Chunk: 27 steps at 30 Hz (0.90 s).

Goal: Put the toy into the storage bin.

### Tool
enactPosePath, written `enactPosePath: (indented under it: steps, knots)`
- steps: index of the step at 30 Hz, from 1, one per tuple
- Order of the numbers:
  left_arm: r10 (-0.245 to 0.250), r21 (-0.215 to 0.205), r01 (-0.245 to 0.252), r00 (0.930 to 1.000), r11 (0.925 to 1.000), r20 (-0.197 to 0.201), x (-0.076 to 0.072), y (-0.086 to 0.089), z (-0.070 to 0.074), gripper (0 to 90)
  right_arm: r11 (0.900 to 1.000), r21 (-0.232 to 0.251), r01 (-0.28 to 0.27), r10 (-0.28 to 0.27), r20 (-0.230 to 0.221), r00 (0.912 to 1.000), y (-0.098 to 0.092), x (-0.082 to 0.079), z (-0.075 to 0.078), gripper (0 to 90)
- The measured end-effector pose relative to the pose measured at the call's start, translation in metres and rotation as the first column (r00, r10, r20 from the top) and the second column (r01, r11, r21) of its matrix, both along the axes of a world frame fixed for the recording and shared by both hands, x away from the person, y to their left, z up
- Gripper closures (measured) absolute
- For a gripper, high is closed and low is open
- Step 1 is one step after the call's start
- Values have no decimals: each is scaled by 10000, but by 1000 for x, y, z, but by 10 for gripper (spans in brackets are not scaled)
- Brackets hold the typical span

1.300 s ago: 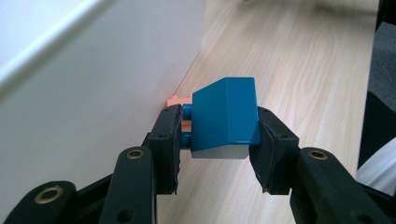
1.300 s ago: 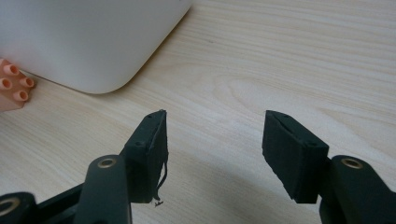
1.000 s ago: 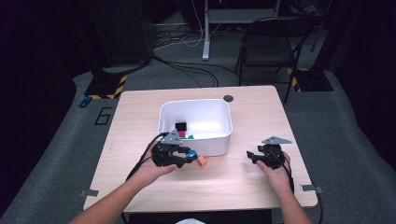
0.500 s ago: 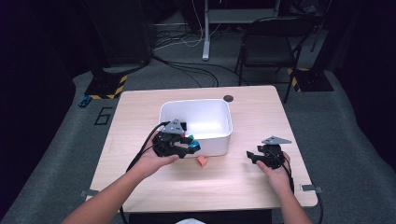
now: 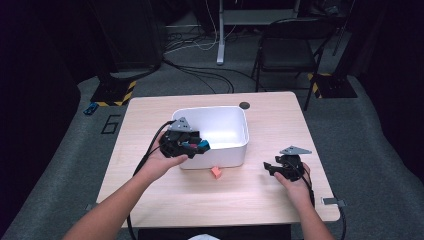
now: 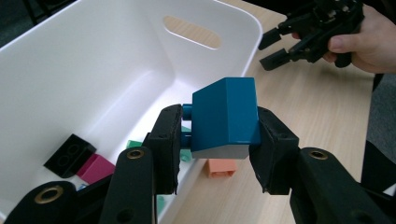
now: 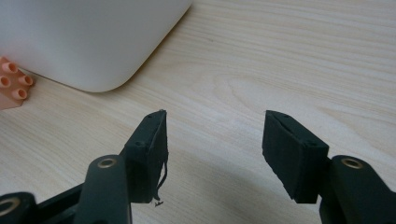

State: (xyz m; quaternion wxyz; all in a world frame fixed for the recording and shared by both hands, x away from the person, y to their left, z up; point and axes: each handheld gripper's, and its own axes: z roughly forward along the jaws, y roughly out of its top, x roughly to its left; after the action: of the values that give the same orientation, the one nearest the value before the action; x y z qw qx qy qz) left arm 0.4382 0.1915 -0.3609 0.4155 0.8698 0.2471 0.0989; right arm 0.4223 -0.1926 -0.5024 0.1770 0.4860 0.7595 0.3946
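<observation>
Above the wooden table (image 5: 260,200), left gripper (image 6: 219,140) clamps a blue block (image 6: 225,116); right gripper (image 7: 212,144) gapes empty.

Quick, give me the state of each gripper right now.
Left gripper: closed on a blue block, held over the white bin.
Right gripper: open, nothing between its fingers, low over the table.

A white mark (image 5: 111,123) on the grey floor left of the table, seemingly 6.
</observation>
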Motion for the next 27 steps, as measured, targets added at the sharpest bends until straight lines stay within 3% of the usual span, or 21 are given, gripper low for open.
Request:
enactPosePath:
  steps: [4,12,27]
  knots:
    - [434,-195,-434,9991,9989,-31,9,9,0,569,10000,21,-1,1,-2,10000,0,0,0,401]
    - [1161,-142,-1162,9932,9931,-67,25,21,-4,568,10000,15,-46,46,-36,10000,0,0,0,401]
    - [1797,285,-1789,9833,9834,-278,43,32,-19,568,10000,-12,-47,47,-29,10000,0,0,0,401]
